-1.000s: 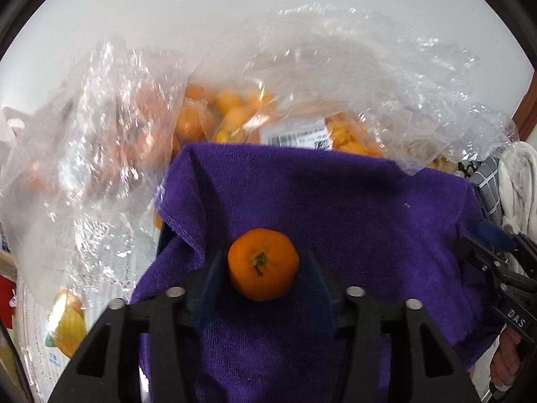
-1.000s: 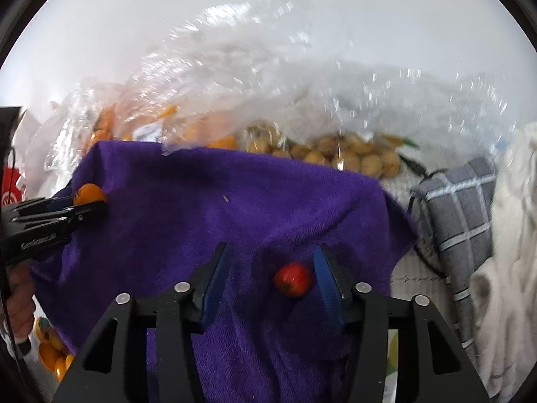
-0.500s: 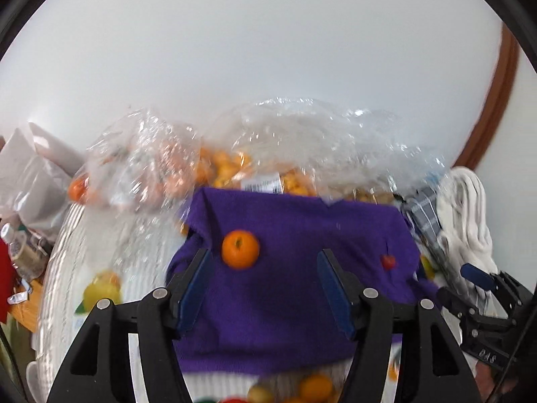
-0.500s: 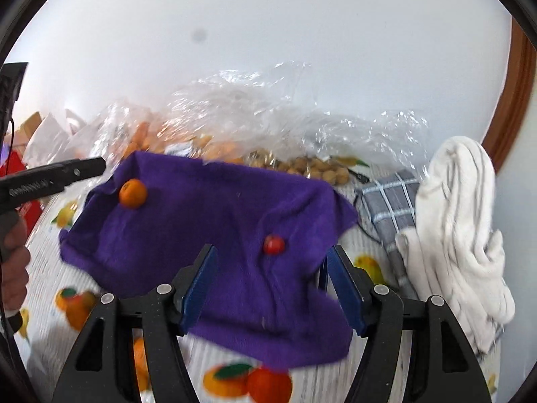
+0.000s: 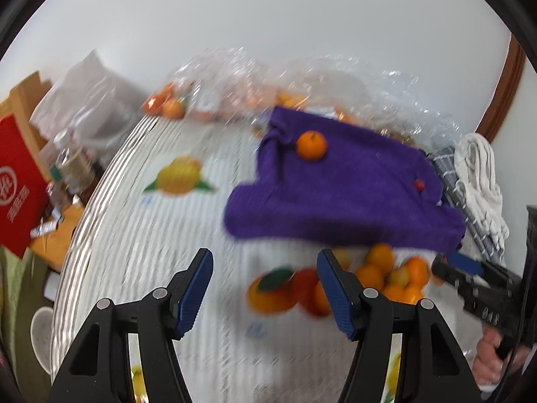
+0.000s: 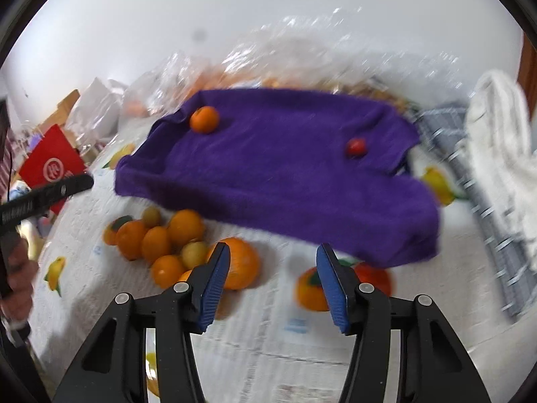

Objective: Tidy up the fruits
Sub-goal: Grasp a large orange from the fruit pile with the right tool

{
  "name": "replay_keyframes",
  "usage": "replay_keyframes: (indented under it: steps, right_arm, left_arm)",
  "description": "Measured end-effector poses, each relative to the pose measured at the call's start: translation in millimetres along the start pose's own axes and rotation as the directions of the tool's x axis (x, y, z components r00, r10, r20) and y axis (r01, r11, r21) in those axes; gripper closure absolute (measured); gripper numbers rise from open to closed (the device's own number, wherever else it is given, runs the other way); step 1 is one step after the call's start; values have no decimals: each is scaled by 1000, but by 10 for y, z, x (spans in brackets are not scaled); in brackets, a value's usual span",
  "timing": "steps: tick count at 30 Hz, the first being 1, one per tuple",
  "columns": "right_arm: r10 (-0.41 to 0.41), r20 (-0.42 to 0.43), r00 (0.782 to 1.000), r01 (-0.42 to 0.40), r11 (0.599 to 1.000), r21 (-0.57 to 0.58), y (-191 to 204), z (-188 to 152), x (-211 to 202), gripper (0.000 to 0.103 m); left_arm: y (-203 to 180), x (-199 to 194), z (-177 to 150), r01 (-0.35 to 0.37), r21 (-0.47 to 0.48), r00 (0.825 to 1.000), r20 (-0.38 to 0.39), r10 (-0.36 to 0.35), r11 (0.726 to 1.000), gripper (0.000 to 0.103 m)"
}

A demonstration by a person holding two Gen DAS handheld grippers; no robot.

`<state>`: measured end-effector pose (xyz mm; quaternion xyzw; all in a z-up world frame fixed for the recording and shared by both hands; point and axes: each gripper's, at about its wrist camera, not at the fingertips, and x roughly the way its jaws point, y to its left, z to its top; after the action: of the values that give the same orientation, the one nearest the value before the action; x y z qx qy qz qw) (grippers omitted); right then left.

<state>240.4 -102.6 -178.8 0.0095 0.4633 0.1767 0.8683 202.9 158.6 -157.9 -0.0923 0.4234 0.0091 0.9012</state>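
The left gripper [image 5: 265,288] has its fingers spread and nothing sits between them. The right gripper [image 6: 273,280] also holds nothing, and its fingers are closing on empty air.

Far past both pairs of fingers lies a purple towel [image 6: 285,168] on the surface [image 6: 261,336], which wears a white cloth printed with fruit pictures. Two fruits sit on the towel, so two look sorted. One is an orange mandarin [image 6: 204,119], up by the far left corner. The other is a small red fruit [image 6: 356,147], over toward the right side. They are well apart.

Most of the job looks still to do. A pile of loose fruit [image 6: 161,238] rests on the surface between the towel and the fingers, just left of the right gripper's left finger. In the right wrist view there seem to be about six orange ones and two small yellow-green ones, but blur and the printed fruit on the cloth make the count unsure.

Behind the towel are clear plastic bags [image 5: 302,94] with more orange fruit inside, too blurry to count.

To the right of the towel lie one checked cloth [image 6: 470,154] and one white cloth [image 6: 500,127].
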Motion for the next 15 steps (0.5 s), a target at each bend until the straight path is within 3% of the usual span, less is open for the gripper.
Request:
replay_keyframes:
  steps: [9, 12, 15]
  right_arm:
    - [64, -21, 998, -63, 997, 33, 107, -26, 304, 49]
    - [99, -30, 995, -98, 994, 46, 70, -26, 340, 62]
    - [83, -17, 996, -82, 996, 35, 33, -38, 287, 62]
  left_arm:
    - [306, 21, -311, 25, -71, 999, -30, -27, 997, 41]
    - [304, 24, -344, 35, -79, 999, -37, -38, 996, 41]
    - [253, 24, -344, 45, -70, 998, -31, -47, 997, 41]
